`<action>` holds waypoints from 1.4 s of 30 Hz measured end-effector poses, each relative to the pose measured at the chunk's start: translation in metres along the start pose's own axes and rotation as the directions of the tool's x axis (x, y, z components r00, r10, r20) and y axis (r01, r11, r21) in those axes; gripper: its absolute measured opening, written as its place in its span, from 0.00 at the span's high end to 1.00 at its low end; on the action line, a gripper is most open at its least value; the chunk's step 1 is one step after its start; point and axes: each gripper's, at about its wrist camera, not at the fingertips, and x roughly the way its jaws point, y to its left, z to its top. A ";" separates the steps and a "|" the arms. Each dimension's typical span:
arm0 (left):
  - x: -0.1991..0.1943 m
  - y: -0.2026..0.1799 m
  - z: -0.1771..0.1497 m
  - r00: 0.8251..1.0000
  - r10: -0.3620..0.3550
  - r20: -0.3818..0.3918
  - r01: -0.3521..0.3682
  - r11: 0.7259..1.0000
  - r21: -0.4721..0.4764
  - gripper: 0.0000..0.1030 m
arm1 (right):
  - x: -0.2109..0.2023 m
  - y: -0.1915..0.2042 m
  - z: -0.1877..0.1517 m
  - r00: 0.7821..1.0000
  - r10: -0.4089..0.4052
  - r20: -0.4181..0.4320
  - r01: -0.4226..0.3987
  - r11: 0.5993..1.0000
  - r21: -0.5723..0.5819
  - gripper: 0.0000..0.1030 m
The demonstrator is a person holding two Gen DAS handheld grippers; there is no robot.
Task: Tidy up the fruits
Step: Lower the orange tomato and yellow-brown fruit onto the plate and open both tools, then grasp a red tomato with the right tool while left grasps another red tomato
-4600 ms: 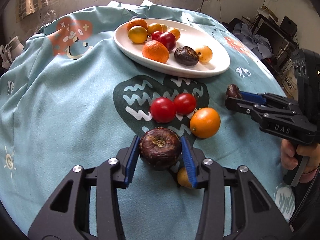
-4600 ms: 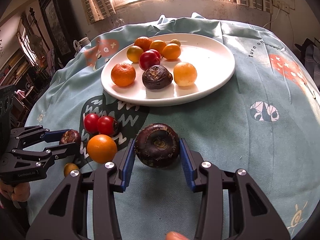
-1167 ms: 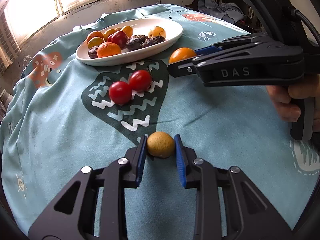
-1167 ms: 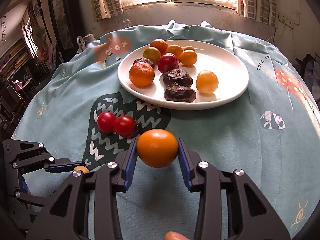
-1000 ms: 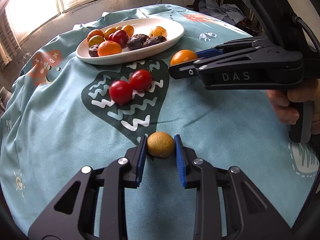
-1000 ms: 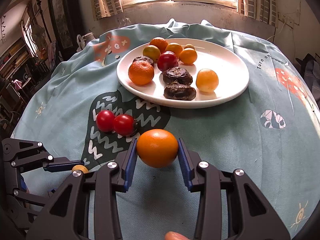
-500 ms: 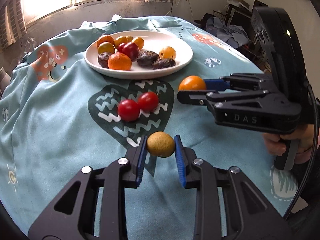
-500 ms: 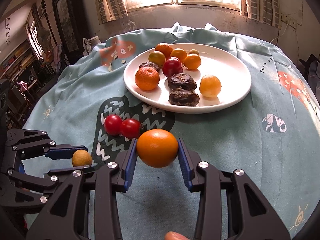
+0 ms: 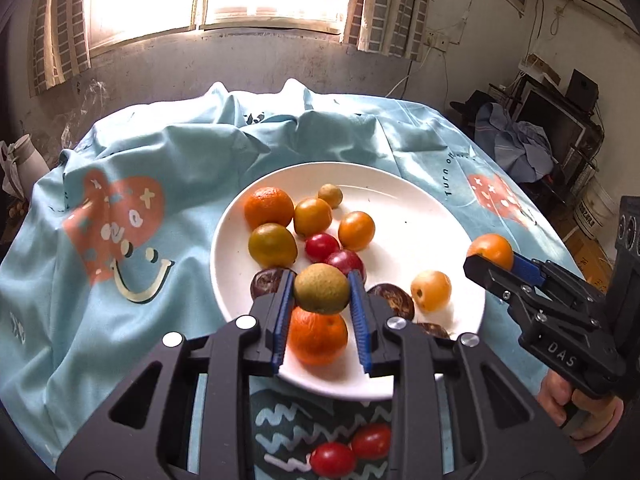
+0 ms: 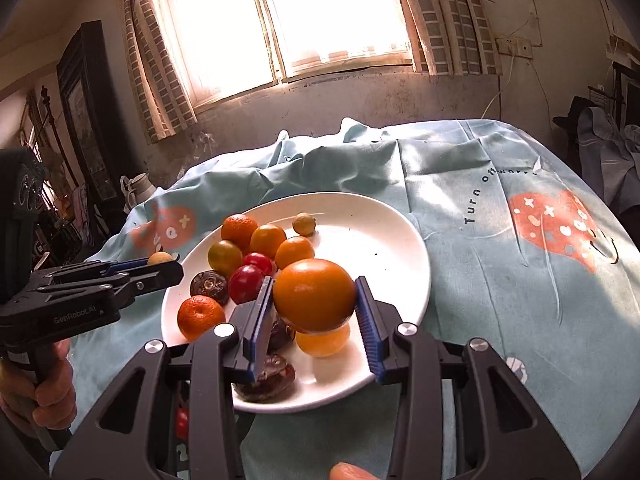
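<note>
Both grippers hold fruit over the white plate (image 9: pixel 224 248) — left gripper (image 9: pixel 321 300) a small tan fruit (image 9: pixel 321 288), right gripper (image 10: pixel 315 312) an orange (image 10: pixel 314 294) — so lower each into a bare gap before you let go.

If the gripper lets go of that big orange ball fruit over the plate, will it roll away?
Probably a little. The orange fruit looks round and smooth, so it would likely roll. The white plate has a raised rim, and the fruits already on it may well stop it. It looks firm between the right gripper pads.

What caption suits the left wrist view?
Left gripper holds a small brownish fruit over the white plate of fruit.
</note>
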 end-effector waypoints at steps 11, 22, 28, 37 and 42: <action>0.003 -0.001 -0.001 0.992 0.120 0.047 -0.120 0.993 0.002 0.14 | 0.007 -0.005 0.002 1.000 0.016 -0.003 -0.015 1.000 0.023 0.47; -0.075 0.014 -0.090 0.961 0.262 0.092 -0.257 0.965 -0.054 0.02 | -0.039 0.056 -0.051 0.989 0.123 -0.083 -0.132 0.984 -0.116 0.42; -0.070 0.040 -0.115 0.936 0.353 -0.004 -0.351 0.927 -0.130 0.02 | -0.027 0.085 -0.078 0.976 0.107 -0.187 -0.150 0.961 -0.233 0.37; -0.097 0.075 -0.113 0.951 0.307 0.027 -0.281 0.900 -0.334 0.02 | -0.005 0.084 -0.089 0.960 0.071 -0.270 -0.140 0.960 -0.243 0.42; -0.102 0.074 -0.113 0.956 0.289 0.043 -0.257 0.901 -0.348 0.02 | 0.000 0.091 -0.088 0.957 0.086 -0.276 -0.160 0.952 -0.261 0.52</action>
